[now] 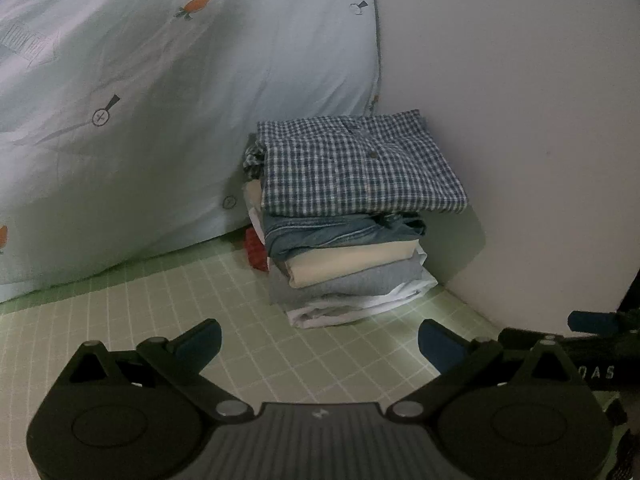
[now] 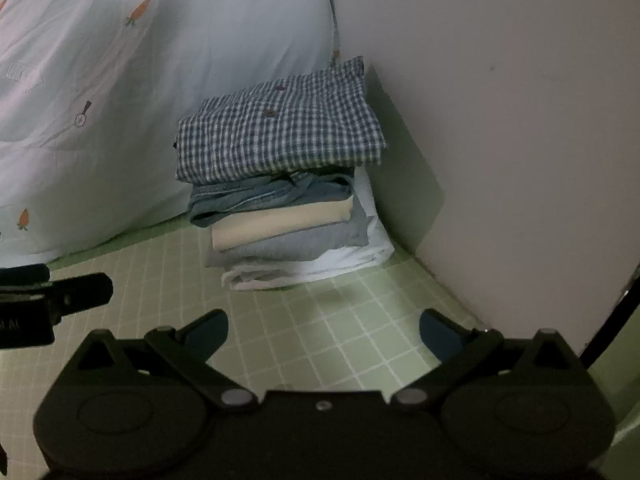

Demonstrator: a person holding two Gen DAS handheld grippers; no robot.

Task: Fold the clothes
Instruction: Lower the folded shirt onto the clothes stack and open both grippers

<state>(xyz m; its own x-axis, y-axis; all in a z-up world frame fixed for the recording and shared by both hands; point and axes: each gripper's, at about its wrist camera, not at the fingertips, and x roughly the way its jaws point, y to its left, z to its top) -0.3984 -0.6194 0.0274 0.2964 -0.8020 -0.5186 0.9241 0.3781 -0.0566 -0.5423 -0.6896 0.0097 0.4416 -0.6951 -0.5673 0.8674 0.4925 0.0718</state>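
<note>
- Left hand-held gripper (image 1: 320,344): jaws wide apart, nothing between them, hovering over the green grid-pattern sheet (image 1: 248,320), well short of the clothes.
- Right hand-held gripper (image 2: 324,334): jaws also spread apart, empty, above the same green grid-pattern sheet (image 2: 340,312).
- Each unit shows at the edge of the other's view: right one at far right of the left wrist view, left one at far left of the right wrist view, so they sit side by side.
- Stack of folded clothes (image 1: 352,216) sits on the sheet in the corner, between the duvet and the wall, ahead of both grippers.
- Top of stack: blue-and-white checked shirt (image 1: 360,164) (image 2: 280,128), folded, small buttons visible.
- Under it: folded denim piece (image 1: 340,232) (image 2: 260,196), then cream garment (image 1: 352,260) (image 2: 280,220), then grey garment (image 1: 344,284) (image 2: 288,244), then white garment (image 1: 360,304) (image 2: 312,270) at the bottom.
- Red item (image 1: 256,248) peeks out behind the stack's left side; type cannot be told.
- Pale duvet with carrot print (image 1: 160,100) (image 2: 120,80) rises on the left, touching the stack's left side.
- Plain wall (image 1: 520,120) (image 2: 500,120) on the right, just beside the stack.
- Lighting dim, edges blurred.
</note>
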